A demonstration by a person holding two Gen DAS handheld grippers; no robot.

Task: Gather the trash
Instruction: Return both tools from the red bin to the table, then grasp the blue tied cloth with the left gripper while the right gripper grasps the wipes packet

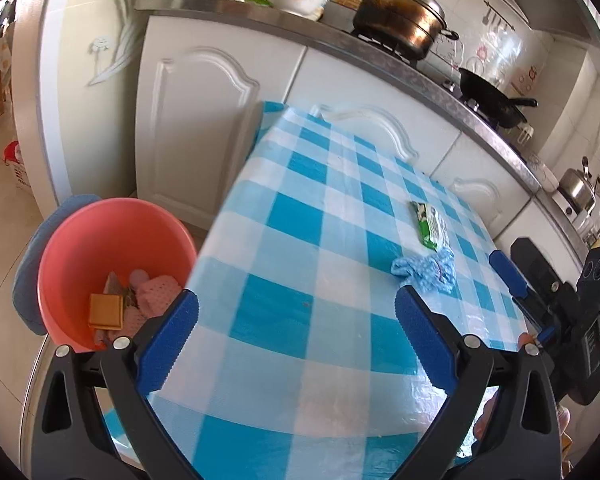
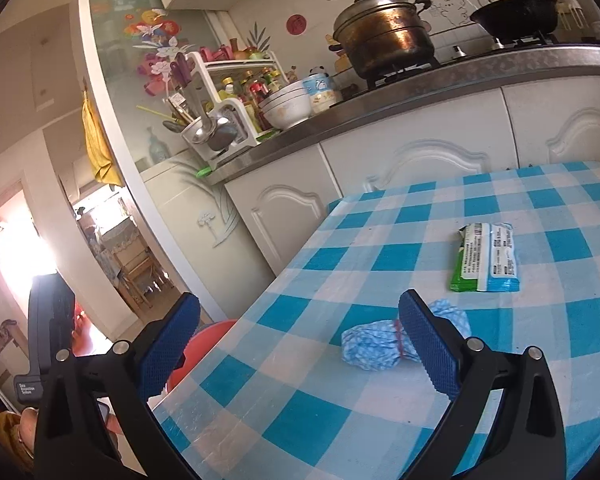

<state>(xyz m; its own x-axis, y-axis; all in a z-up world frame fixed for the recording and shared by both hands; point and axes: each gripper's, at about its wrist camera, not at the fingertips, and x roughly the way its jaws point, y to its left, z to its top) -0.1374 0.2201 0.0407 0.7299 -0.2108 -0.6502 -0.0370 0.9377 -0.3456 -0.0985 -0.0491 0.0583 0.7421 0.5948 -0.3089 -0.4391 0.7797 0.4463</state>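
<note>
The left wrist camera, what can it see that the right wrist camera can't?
Only the left wrist view looks into the pink bin, with trash lying at its bottom, and shows a kettle. Only the right wrist view shows the spice rack, the utensil holder and a yellow cloth. Both show the checked table, the green wrapper, the blue bundle, the steel pot and the black wok.

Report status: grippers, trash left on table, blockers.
Left gripper open, empty. Right gripper open, empty. Blue wrapper and green packet on table. Pink bin part filled. Nothing blocking.
</note>
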